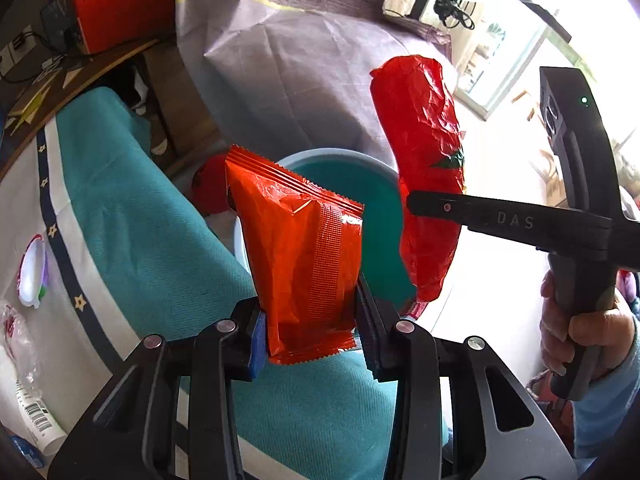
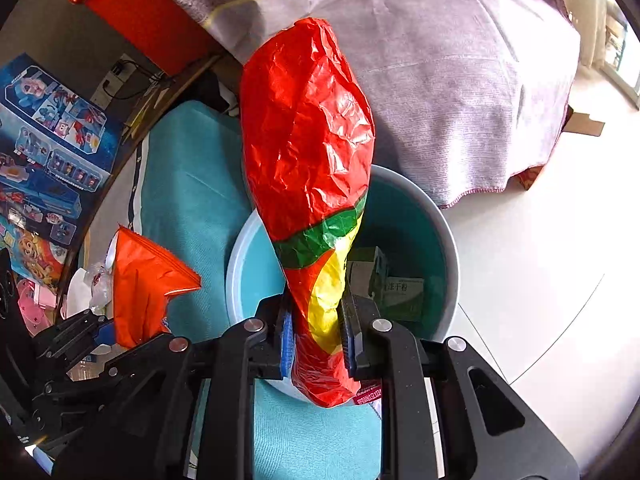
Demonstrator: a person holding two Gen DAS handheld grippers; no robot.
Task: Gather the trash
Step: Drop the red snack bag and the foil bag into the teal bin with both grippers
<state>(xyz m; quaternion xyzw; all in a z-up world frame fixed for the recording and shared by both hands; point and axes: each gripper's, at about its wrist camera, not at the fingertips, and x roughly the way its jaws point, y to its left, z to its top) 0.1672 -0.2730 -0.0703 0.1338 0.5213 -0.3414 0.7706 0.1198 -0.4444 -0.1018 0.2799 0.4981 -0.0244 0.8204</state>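
Blue basin [image 2: 440, 216], round, pale rim, teal inside, on the white floor [image 2: 540, 280] against the edge of a teal cloth [image 2: 192, 200]. Contents: a green-and-white carton [image 2: 384, 280] lying at the bottom; nothing more can be made out past the wrappers.

Left gripper [image 1: 308, 332]: fingers [image 1: 256, 340] pressed in on the lower end of an orange foil packet [image 1: 296, 248], crimped top seam upward, packet upright. It hangs over the cloth just beside the basin's near rim. Gripper angled steeply downward.

Right gripper [image 2: 316, 332]: fingers [image 2: 348, 328] nearly together, clamped on a crumpled red wrapper [image 2: 308, 140] at its yellow-and-green printed section. Wrapper stands long and upright, directly above the basin opening. In the left wrist view, the person's hand [image 1: 580, 332] grips the handle, blue sleeve visible, tool pointing in from the right.

Grey cloth-covered furniture [image 2: 460, 60] behind the basin. White lid [image 1: 32, 272] and clear plastic scraps [image 1: 20, 344] lie on the cloth at far left.
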